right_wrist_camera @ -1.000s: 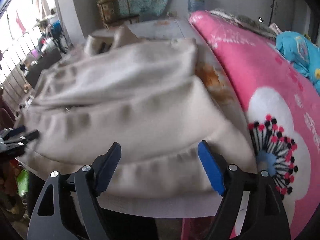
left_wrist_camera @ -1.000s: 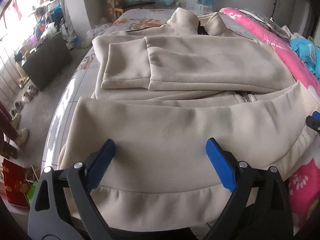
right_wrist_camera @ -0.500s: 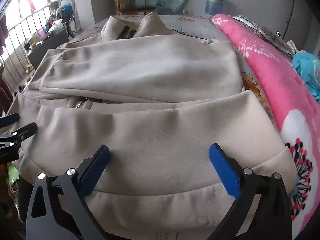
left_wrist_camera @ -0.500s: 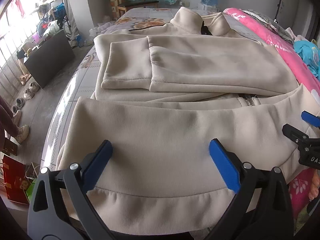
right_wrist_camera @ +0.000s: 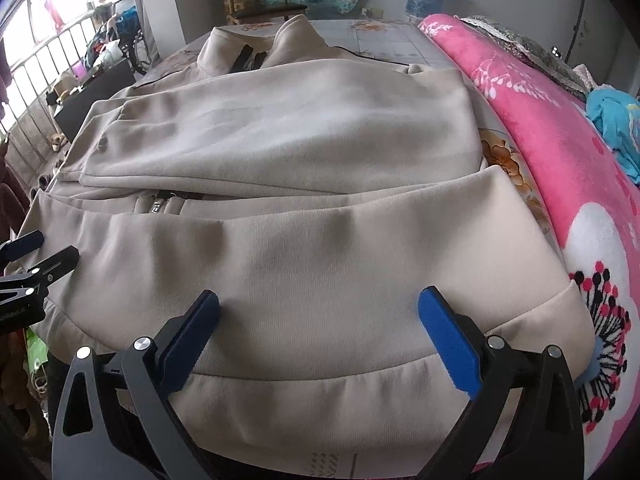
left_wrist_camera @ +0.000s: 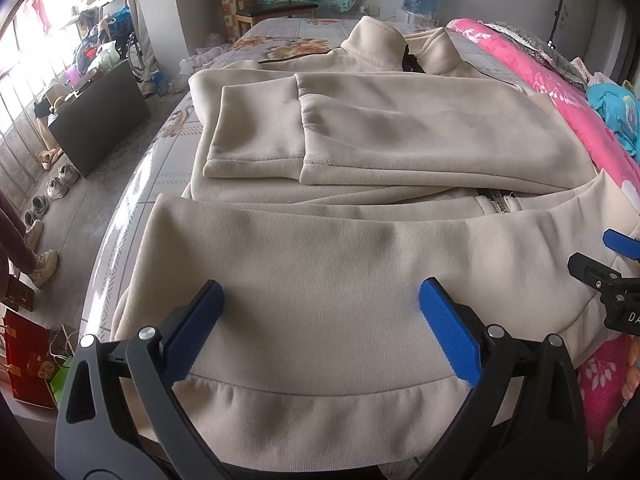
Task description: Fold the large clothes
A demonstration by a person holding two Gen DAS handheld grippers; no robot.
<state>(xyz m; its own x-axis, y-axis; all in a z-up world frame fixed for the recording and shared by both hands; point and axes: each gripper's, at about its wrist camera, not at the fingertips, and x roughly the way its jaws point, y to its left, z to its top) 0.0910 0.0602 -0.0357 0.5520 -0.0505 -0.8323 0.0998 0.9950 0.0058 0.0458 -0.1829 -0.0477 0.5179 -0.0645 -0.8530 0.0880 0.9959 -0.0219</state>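
1. Two grippers, left gripper (left_wrist_camera: pixel 320 312) and right gripper (right_wrist_camera: pixel 318 320), jaws apart, nothing clamped.
2. Beige zip jacket (left_wrist_camera: pixel 360 248) lies on the bed (left_wrist_camera: pixel 280 36), collar far, hem band nearest, running left-right beneath both.

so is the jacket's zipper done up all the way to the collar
No, the beige jacket lies with its collar spread open, the zipper showing only near the fold.

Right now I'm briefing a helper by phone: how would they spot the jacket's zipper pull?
Find the beige jacket spread across the bed. Its folded sleeves lie over the chest; just below them, towards the pink blanket, sits the zipper pull, the only metallic glint on plain fabric.
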